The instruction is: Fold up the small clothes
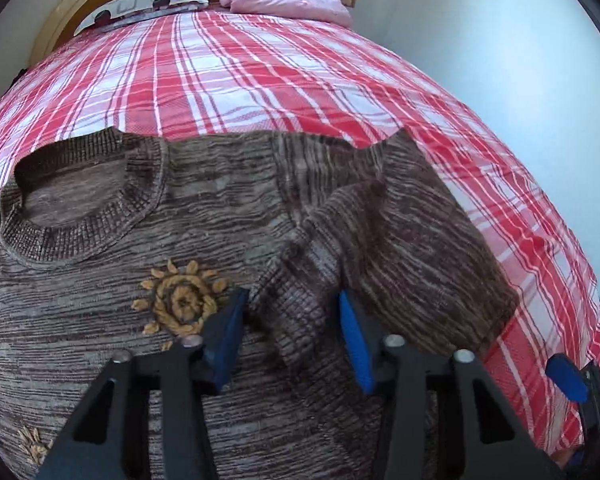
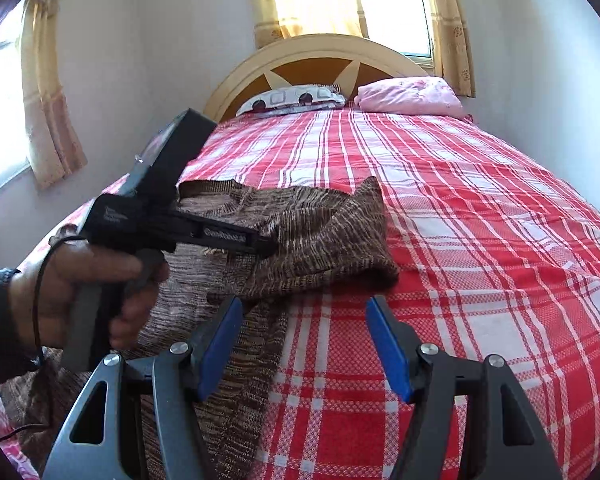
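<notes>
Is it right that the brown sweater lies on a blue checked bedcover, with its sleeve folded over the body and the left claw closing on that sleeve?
Not quite: the bedcover is red and white checked, not blue, as both wrist views show. The rest holds: the brown sweater lies on it, its sleeve folded over the body, and the left claw is around that sleeve.
</notes>
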{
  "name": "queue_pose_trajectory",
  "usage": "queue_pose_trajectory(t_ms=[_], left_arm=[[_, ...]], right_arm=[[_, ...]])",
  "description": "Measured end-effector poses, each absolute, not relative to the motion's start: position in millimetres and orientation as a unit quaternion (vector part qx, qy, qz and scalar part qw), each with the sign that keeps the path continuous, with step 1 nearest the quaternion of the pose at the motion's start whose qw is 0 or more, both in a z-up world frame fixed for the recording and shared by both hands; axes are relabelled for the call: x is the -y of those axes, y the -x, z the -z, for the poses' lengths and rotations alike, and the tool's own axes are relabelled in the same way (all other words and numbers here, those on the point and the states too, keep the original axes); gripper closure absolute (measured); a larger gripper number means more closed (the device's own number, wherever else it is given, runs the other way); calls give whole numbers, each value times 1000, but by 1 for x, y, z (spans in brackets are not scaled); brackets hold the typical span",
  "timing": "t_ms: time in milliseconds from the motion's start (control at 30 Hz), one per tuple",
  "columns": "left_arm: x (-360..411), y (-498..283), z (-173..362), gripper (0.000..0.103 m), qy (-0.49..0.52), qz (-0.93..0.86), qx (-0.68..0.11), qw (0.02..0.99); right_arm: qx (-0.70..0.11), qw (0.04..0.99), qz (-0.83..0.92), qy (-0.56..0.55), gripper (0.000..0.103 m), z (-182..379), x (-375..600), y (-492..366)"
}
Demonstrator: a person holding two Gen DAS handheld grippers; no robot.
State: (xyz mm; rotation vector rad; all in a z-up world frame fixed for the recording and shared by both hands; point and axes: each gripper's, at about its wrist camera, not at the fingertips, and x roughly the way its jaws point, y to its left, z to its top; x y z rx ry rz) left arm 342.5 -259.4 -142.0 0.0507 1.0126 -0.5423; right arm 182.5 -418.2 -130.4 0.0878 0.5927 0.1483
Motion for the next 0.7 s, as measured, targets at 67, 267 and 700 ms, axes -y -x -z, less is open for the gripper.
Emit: queue_pose_trajectory(t_ms=[67,267,700], left_arm=[[259,-341,141,89,-11,273,-481,833],[249,-337,117,91,-29,265,-447,854],[175,-379,95,91,-48,197,-433,878]], right_arm=[[-288,954,-72,-50,38,131,421,-181],[-291,952,-66,-68,38,133,430,-183],[-300,950,-60,-69,38,137,431,-187]])
